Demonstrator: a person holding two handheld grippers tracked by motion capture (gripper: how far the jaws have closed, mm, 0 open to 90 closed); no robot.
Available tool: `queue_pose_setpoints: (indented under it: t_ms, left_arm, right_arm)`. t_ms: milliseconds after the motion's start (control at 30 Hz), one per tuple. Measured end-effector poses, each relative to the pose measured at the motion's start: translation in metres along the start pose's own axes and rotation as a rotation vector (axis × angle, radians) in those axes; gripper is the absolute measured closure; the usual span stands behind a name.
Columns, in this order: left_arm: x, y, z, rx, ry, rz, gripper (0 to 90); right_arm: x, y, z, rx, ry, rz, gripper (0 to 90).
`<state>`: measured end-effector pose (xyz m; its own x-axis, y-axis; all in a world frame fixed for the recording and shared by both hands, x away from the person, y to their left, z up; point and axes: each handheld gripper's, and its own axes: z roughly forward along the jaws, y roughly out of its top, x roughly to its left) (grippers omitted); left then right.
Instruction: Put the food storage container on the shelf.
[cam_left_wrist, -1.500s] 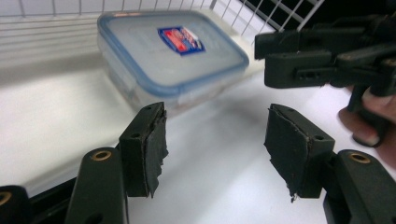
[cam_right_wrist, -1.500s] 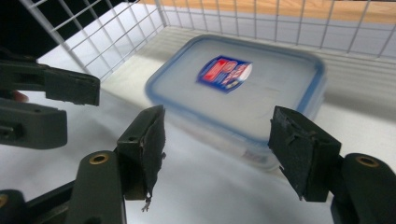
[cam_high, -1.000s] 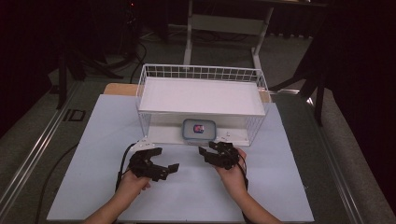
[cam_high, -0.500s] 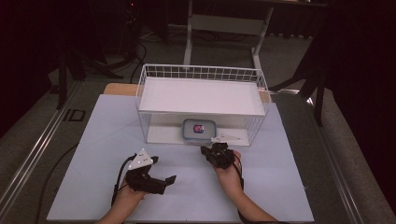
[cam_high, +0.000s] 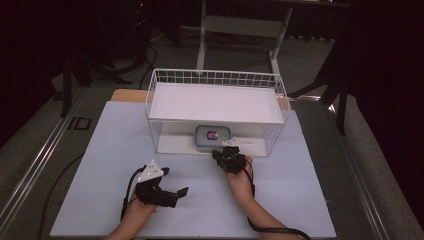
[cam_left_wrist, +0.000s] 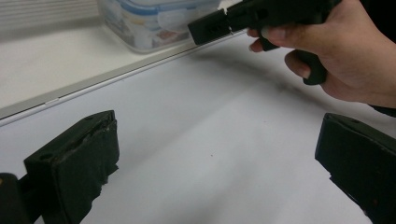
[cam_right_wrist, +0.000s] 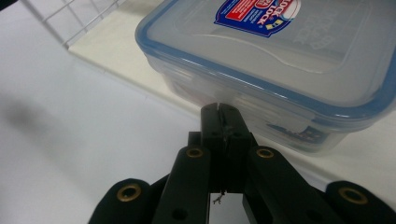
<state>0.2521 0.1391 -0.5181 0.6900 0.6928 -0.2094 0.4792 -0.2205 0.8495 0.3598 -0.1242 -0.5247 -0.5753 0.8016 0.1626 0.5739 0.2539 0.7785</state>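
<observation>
A clear plastic container (cam_high: 212, 135) with a blue-rimmed lid stands on the bottom level of a white wire rack (cam_high: 216, 102). My right gripper (cam_high: 220, 154) is shut with nothing between its jaws. In the right gripper view its tips (cam_right_wrist: 219, 110) sit right at the container's (cam_right_wrist: 280, 60) front side, by the lid's flap; I cannot tell if they touch. My left gripper (cam_high: 175, 181) rests low over the white table nearer the person, jaws wide open and holding nothing. The left gripper view (cam_left_wrist: 217, 140) also has the right gripper (cam_left_wrist: 219, 25) and the container (cam_left_wrist: 154, 21).
The rack has a solid white upper shelf (cam_high: 215, 102) and wire sides, open toward the person. The white table top (cam_high: 310, 200) spreads wide around both hands. Dark floor, stands and cables lie beyond the table's edges.
The right hand has moved forward to the rack's front, up to the container, and its jaws have closed. The left hand has drawn back toward the person and sunk lower, still open.
</observation>
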Motion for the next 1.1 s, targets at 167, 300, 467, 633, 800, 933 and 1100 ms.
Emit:
queue_pose_setpoints:
  t_ms: [167,300,467,633,800,933,1100]
  left_arm:
    - [0.001,-0.001,0.001,0.001,-0.008,-0.01,0.8]
    - [0.0,-0.002,0.001,0.002,-0.006,-0.005,0.8]
    - [-0.001,-0.001,0.0,-0.006,-0.004,0.001,0.8]
    - [0.001,-0.002,-0.001,-0.007,-0.007,-0.007,0.8]
    - [0.001,-0.003,-0.001,-0.013,-0.01,-0.014,0.8]
    - [0.002,-0.003,-0.002,-0.013,-0.015,-0.018,0.8]
    - [0.001,-0.003,-0.001,-0.011,-0.014,-0.018,0.8]
  right_arm:
    - [-0.002,0.007,0.008,-0.008,-0.015,-0.004,89.9]
    - [-0.004,0.011,0.012,-0.011,-0.012,0.021,89.9]
    - [-0.005,0.019,0.022,-0.02,-0.028,0.013,89.9]
    - [-0.006,0.026,0.03,-0.023,-0.035,0.023,89.9]
    - [-0.01,0.031,0.035,-0.02,-0.052,0.03,89.8]
    - [-0.012,0.034,0.038,-0.021,-0.059,0.043,89.8]
    - [-0.011,0.035,0.043,-0.017,-0.052,0.04,89.9]
